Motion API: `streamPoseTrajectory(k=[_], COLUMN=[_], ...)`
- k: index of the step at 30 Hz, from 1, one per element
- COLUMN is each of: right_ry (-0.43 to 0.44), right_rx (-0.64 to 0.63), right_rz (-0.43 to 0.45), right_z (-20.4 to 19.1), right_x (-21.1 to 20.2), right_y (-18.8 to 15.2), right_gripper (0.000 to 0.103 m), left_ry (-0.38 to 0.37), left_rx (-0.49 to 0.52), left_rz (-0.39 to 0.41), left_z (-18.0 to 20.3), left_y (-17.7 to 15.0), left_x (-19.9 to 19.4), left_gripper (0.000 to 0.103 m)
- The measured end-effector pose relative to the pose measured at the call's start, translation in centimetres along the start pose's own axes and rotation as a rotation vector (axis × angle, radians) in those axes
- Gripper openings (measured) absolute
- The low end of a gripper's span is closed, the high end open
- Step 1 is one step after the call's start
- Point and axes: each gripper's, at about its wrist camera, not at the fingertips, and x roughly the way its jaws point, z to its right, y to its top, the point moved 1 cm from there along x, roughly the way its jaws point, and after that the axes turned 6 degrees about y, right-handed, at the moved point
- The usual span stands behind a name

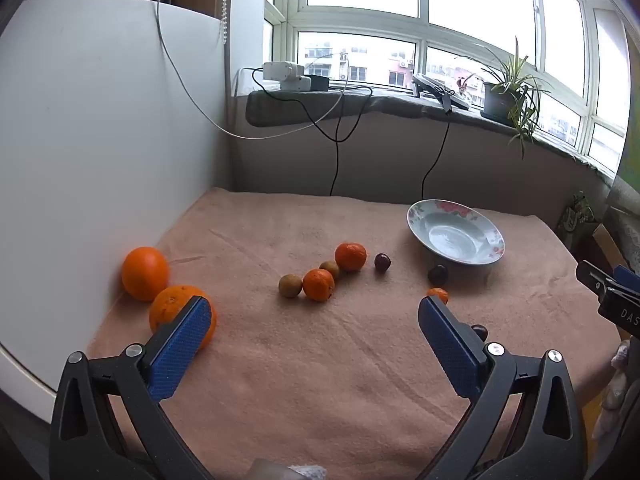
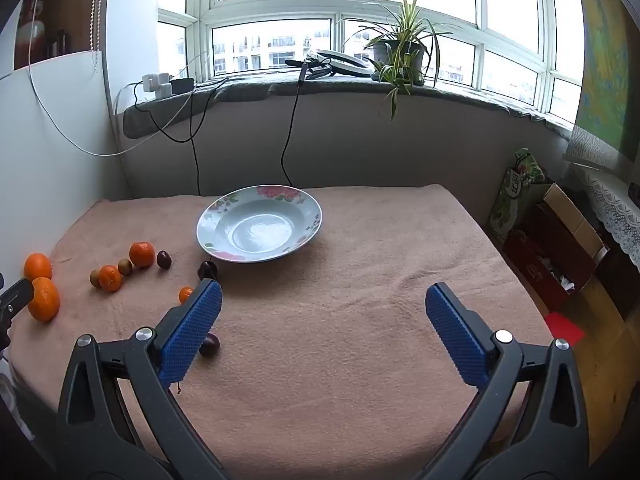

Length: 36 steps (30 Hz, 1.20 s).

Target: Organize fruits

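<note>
Both tools seen with pads wide apart, nothing between: left tool [image 1: 316, 324], right tool [image 2: 324, 308]. Fruit scattered loose on the towel-covered bench [image 2: 360, 360]: oranges [image 1: 145, 273] at far left, small fruit in the middle, one dark fruit [image 2: 210, 345] just beside the right tool's left pad. Plate [image 2: 216, 216] bare. Probably best to start with that nearest fruit, centred between the pads, squeezed gently, then carried to the plate.
</note>
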Motion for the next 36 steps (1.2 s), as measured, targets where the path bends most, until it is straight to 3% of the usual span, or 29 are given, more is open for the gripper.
streamPoseTrajectory(k=[14, 36], right_ry=[-0.003, -0.009], right_rx=[-0.005, -0.017], right_rz=[0.003, 0.008], right_z=[-0.13, -0.51], right_x=[0.04, -0.22], right_y=[-0.11, 0.02], right_gripper=[0.103, 0.103], left_ry=[-0.040, -0.040], left_rx=[-0.028, -0.031], left_rz=[-0.009, -0.012], left_z=[-0.16, -0.21], left_y=[-0.14, -0.25], left_x=[-0.18, -0.34], left_gripper=[0.103, 0.103])
